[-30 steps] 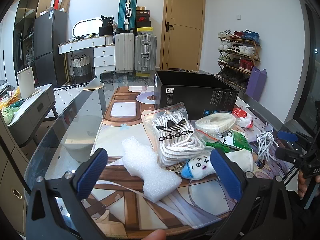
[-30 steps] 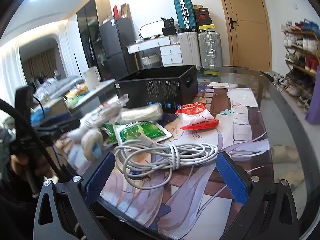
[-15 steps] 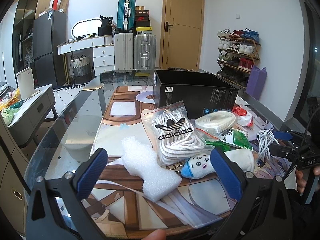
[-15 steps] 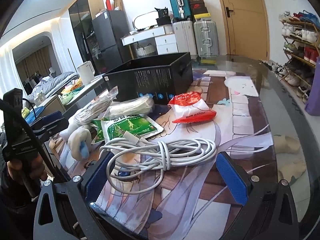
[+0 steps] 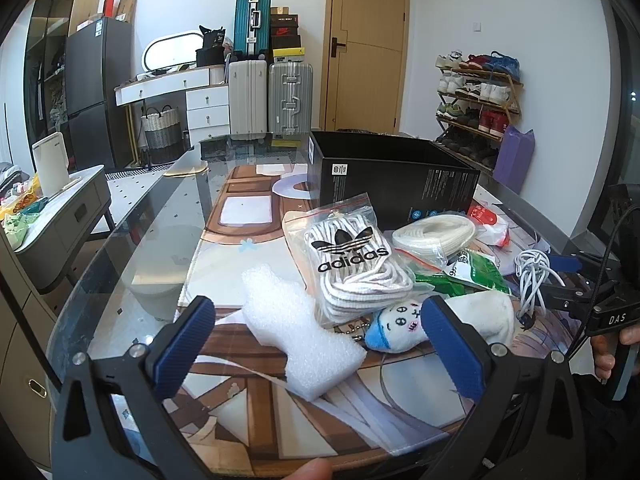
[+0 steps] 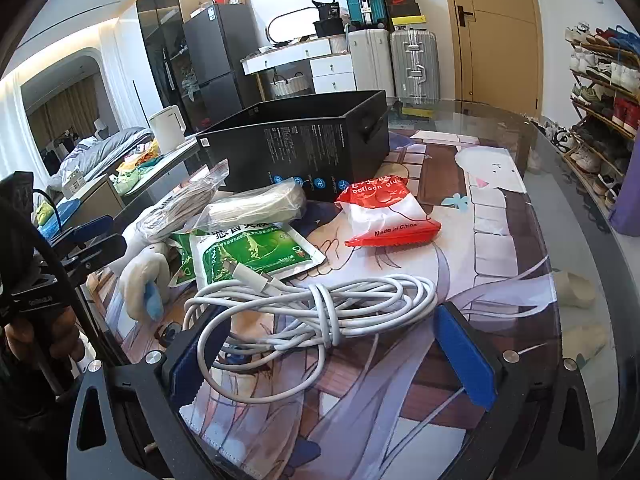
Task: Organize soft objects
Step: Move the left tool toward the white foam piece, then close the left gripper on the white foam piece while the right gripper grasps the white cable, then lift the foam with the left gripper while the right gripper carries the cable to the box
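My left gripper (image 5: 316, 344) is open above the mat; a white foam piece (image 5: 296, 332) lies between its fingers. Beyond are a bagged adidas lace bundle (image 5: 352, 264), a white plush toy (image 5: 404, 326), a bagged white rope coil (image 5: 434, 236) and green packets (image 5: 476, 272). My right gripper (image 6: 332, 356) is open around a coiled white cable (image 6: 316, 308), which lies on the mat. A red and white balloon bag (image 6: 384, 212) and the green packets (image 6: 256, 252) lie beyond it. An open black box (image 6: 304, 144) stands behind; it also shows in the left wrist view (image 5: 392, 176).
The glass table (image 5: 132, 264) carries a printed mat (image 6: 492, 248). The right gripper shows at the right edge of the left wrist view (image 5: 576, 280). Suitcases (image 5: 268, 96), a shoe rack (image 6: 604, 92) and a side cabinet (image 5: 60, 208) stand around the table.
My right gripper has moved forward and down, so the cable now lies between its fingers. The left gripper has barely moved.
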